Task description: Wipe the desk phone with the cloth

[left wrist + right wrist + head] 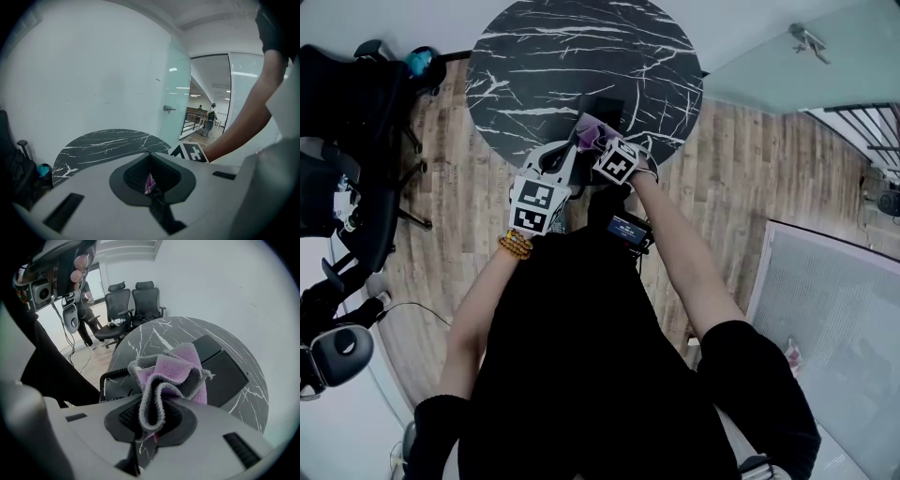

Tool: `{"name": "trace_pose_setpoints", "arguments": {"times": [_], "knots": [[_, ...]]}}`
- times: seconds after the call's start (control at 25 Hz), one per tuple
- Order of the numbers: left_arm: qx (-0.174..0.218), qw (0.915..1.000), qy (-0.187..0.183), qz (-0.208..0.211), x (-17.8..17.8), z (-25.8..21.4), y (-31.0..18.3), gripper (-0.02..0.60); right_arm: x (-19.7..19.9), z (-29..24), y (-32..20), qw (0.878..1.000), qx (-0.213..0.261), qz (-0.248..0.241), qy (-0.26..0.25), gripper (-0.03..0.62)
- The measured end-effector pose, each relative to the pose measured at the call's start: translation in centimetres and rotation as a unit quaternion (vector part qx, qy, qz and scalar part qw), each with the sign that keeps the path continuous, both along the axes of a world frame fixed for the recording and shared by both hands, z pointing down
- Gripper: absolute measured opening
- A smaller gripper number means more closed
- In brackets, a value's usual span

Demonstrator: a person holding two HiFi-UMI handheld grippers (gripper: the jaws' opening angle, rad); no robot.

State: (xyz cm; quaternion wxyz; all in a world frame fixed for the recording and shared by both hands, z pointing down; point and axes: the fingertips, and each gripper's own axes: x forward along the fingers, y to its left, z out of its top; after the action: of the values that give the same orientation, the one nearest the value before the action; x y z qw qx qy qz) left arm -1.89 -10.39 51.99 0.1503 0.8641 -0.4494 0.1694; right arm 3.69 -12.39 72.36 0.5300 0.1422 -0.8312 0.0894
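Note:
A black desk phone (605,105) lies near the front edge of the round black marble table (544,56). In the right gripper view the phone (225,373) shows as a dark slab, with its coiled cord (108,378) off to the left. My right gripper (152,420) is shut on a bunched purple and grey cloth (173,371), held just above the phone's near end. From the head camera, the cloth (589,129) sits at that gripper's tip (592,137). My left gripper (565,155) hovers beside it, apart from the phone. Its jaws (151,180) are shut, with a thin pink sliver between them.
Black office chairs (347,141) stand left of the table on the wood floor and appear again (131,305) beyond the table. A glass door (176,93) is at the right of the white wall. My right arm (243,122) crosses the left gripper view.

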Motion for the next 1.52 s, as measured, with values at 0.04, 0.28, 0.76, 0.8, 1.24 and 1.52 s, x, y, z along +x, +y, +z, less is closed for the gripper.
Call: {"name": "trace_pose_setpoints", "arguments": {"times": [0.04,0.28,0.76,0.8,1.24,1.52], "knots": [[0.000,1.0000,0.000,0.001,0.0,0.0,0.0,0.012,0.0,0.0,0.1,1.000,-0.002,0.000,-0.001,0.054],[-0.005,1.0000,-0.002,0.002,-0.1,0.3,-0.1,0.012,0.0,0.1,0.2,1.000,-0.005,0.005,-0.004,0.055],[-0.009,0.9999,-0.006,0.006,-0.2,0.8,0.0,0.013,-0.2,0.3,0.5,1.000,-0.006,0.012,-0.015,0.054],[-0.010,0.9999,-0.006,0.006,-0.2,0.8,0.0,0.013,-0.2,0.3,0.5,1.000,-0.006,0.013,-0.015,0.054],[-0.010,0.9999,-0.007,0.005,-0.3,0.9,-0.2,0.012,-0.1,0.5,1.2,1.000,-0.014,0.020,-0.008,0.054],[-0.013,0.9999,-0.005,0.003,-0.1,1.1,-0.9,0.012,-0.1,0.5,1.3,1.000,-0.009,0.024,-0.009,0.054]]}}
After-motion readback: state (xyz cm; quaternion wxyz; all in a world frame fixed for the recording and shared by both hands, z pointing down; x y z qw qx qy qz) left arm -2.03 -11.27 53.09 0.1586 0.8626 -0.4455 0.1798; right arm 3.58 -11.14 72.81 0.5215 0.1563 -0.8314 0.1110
